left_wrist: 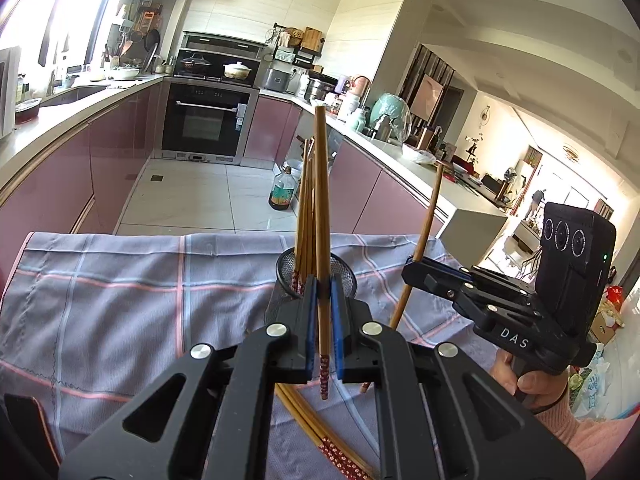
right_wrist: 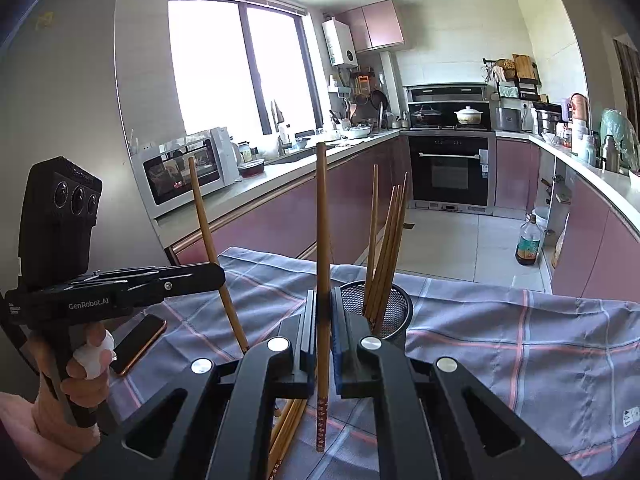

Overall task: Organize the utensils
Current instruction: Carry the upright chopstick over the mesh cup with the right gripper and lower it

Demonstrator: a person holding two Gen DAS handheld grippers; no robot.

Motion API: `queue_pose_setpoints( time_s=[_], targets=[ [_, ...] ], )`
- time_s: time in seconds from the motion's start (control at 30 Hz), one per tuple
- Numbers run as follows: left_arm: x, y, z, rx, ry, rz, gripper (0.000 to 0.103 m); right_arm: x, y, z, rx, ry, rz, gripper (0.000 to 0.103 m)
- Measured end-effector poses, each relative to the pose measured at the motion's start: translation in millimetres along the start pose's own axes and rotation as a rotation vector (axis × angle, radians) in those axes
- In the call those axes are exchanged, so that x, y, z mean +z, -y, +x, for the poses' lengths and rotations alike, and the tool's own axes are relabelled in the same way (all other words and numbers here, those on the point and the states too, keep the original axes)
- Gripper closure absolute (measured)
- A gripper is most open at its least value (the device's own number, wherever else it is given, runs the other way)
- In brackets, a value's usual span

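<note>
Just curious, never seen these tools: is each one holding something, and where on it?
Yes. The left gripper and right gripper each pinch one chopstick near its patterned lower end.

Close wrist views (shared mesh holder point(left_wrist: 316, 276))

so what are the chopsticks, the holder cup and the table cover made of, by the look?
Chopsticks: wood or bamboo, probably; warm brown, matte, with red patterned ends.
Holder cup: black metal mesh, it seems; fine see-through grid under a solid rim.
Table cover: woven cloth, grey-blue with pink and white check lines; it creases and drapes over the edge.
</note>
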State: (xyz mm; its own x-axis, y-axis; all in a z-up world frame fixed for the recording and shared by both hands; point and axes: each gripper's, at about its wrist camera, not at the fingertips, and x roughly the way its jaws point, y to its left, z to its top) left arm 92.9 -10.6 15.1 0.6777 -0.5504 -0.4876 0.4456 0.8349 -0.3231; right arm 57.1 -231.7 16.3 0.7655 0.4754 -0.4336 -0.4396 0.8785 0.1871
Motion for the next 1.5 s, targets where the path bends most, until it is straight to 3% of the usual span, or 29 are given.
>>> queue_pose_setpoints(
  time_s=[0.93, 1.5],
  targets=[
    [54.5, 11.7, 0.8, 0.009, 0.092, 0.052, 0.096, 46.3, 13.3, -5.8, -0.015, 0.118, -0.009, 0.098],
    [67.7, 16.5, 30.5, 0.078, 0.064, 0.074, 0.096, 56.3, 30.1, 22.3, -0.071, 0.136, 0.027, 0.098]
  ],
)
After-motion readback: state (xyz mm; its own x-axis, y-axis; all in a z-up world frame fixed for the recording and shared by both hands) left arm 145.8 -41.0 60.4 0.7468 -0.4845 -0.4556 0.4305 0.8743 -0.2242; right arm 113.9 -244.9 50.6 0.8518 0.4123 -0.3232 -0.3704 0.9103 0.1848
